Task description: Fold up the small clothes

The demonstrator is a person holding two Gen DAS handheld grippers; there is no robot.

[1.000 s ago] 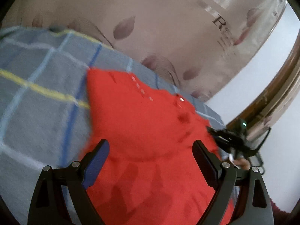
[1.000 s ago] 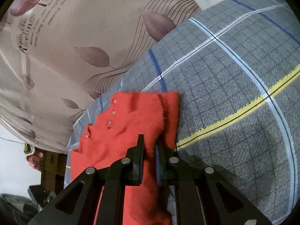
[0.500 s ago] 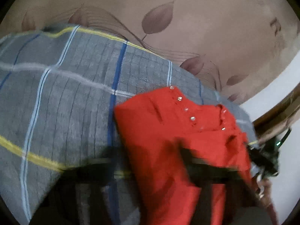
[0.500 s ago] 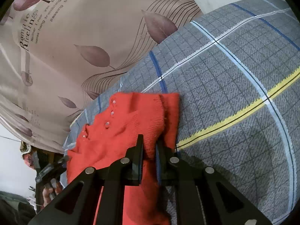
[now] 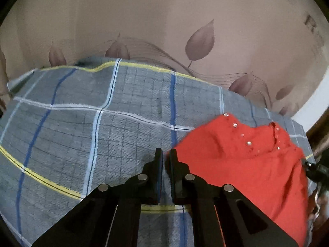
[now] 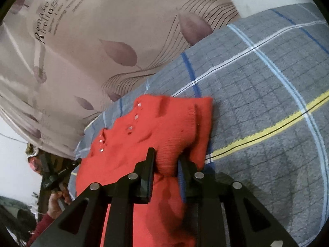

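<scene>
I was releasing a fold in the red knit top point(image 6: 156, 135), which lay on the grey plaid blanket point(image 6: 267, 86). To do it well I judged the right gripper point(image 6: 165, 162) should back off level so the ribbed cuff between its opening jaws stayed flat. My left gripper point(image 5: 166, 160), spread over the top a second earlier, was now clenched empty at its left edge.

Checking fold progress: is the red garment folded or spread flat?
Partly folded. One edge of the red garment is doubled over on the checked blanket, a ribbed bunch between the opening right tongs.
</scene>
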